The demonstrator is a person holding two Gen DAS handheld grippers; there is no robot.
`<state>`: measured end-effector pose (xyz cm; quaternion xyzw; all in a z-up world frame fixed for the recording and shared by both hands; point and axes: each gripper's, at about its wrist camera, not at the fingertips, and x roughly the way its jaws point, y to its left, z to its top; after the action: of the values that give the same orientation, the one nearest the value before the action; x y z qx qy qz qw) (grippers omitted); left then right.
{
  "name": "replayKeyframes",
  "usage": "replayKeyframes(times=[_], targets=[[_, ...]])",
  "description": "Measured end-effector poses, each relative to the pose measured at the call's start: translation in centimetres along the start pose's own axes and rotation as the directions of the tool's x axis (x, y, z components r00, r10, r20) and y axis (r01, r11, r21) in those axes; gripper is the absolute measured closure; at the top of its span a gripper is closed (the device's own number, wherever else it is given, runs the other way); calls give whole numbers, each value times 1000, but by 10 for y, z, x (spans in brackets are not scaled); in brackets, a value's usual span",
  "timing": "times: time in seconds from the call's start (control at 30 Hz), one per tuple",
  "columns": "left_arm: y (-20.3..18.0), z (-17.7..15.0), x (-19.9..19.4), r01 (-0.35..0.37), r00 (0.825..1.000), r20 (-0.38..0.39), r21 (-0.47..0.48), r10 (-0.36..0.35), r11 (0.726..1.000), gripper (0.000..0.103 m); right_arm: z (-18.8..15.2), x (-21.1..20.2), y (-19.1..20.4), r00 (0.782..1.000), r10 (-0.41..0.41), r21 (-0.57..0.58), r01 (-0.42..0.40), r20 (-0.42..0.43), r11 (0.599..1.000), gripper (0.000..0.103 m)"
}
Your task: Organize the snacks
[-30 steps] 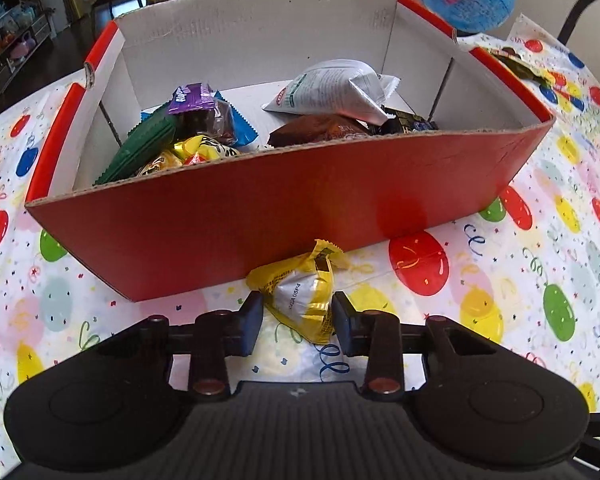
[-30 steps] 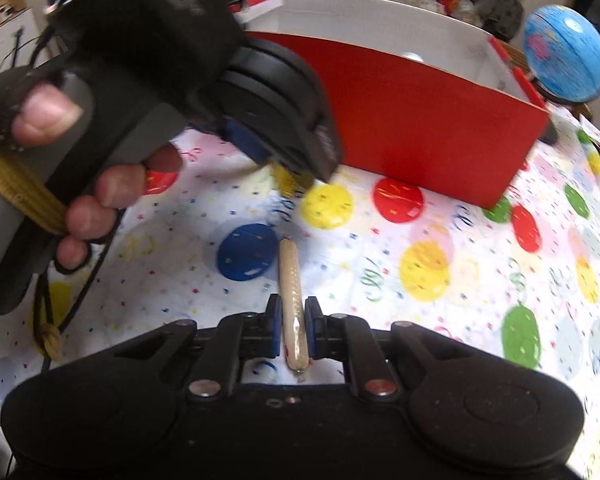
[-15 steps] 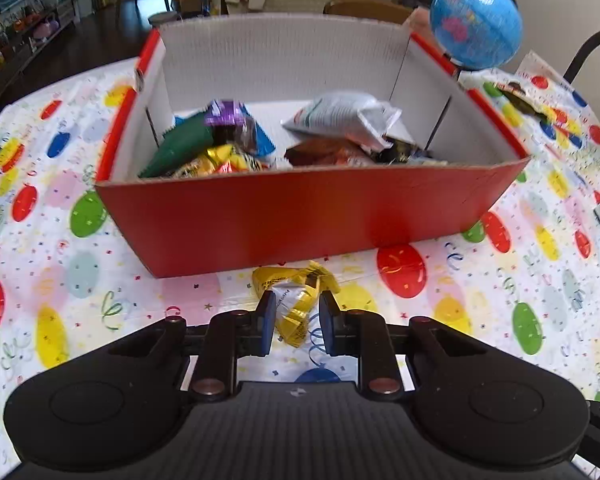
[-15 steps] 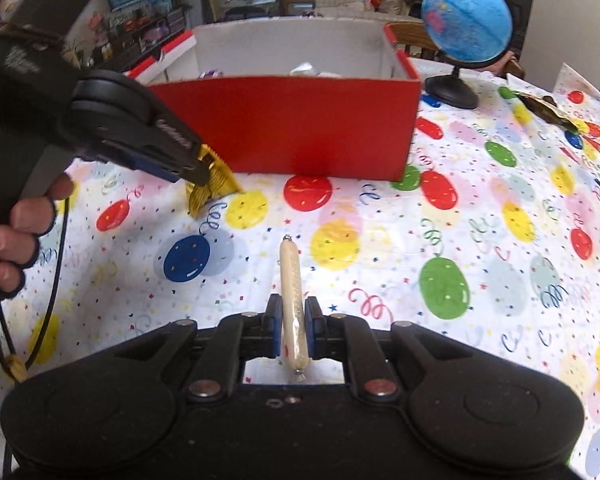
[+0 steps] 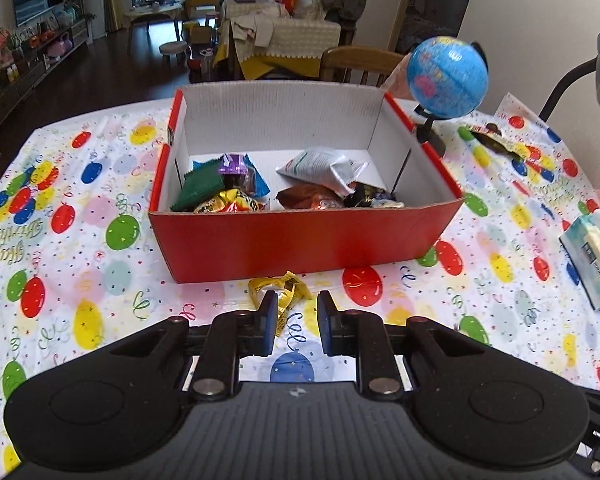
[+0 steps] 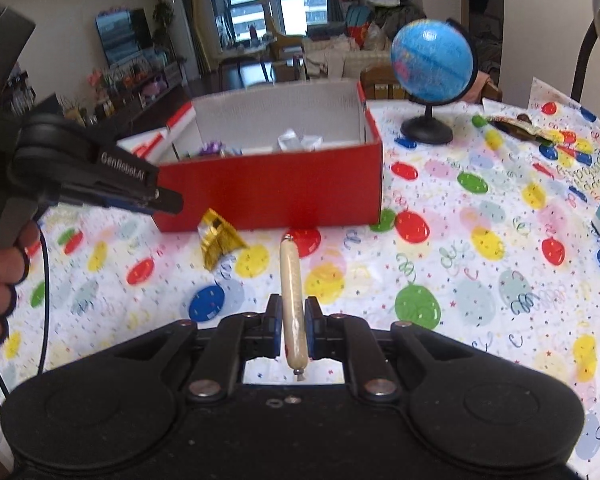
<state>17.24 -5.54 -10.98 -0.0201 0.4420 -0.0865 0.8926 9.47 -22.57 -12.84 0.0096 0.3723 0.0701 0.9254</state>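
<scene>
A red cardboard box (image 5: pixel 300 240) with white inner walls stands mid-table and holds several wrapped snacks (image 5: pixel 320 168). In front of it, my left gripper (image 5: pixel 298 316) has its jaws closing tight on a yellow snack packet (image 5: pixel 280 290), pinched by its lower edge. The right wrist view shows that packet (image 6: pixel 218 240) hanging off the cloth from the left gripper (image 6: pixel 168 200). My right gripper (image 6: pixel 292 320) is shut on a pale sausage stick (image 6: pixel 290 272), which points forward toward the box (image 6: pixel 268 192).
A blue globe (image 5: pixel 446 76) on a black stand sits right of the box. A dark snack wrapper (image 5: pixel 492 140) lies far right, and a tissue pack (image 5: pixel 592 252) near the right edge. A lamp arm (image 5: pixel 560 88) rises at the back right. A balloon-print cloth (image 5: pixel 100 280) covers the table.
The left jaws closed on the yellow packet and lifted it off the cloth. Both grippers rose and drew back from the box. The right one kept hold of the sausage stick.
</scene>
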Motion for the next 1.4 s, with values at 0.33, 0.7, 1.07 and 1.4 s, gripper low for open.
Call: replayKeyframes(times=[0.33,0.7,1.07,1.4], targets=[[-3,-2,-41,33,997,63,9,-34,999,82,18,-28,2,994,40,1,-40,100,999,93],[12,-7,3,20,998,-61,7,-20,1000,78,3,-14,7,999,29,5,-29,46,1000,93],[26,-8,74,45,988,-146,-24,-48,999,36,-3,28,11,999,-15,25,16,-43,1000,93],[24,0,120,15,986,-165,-18,-18,1000,36,3,54,7,994,-59,37,62,-87,997,93]])
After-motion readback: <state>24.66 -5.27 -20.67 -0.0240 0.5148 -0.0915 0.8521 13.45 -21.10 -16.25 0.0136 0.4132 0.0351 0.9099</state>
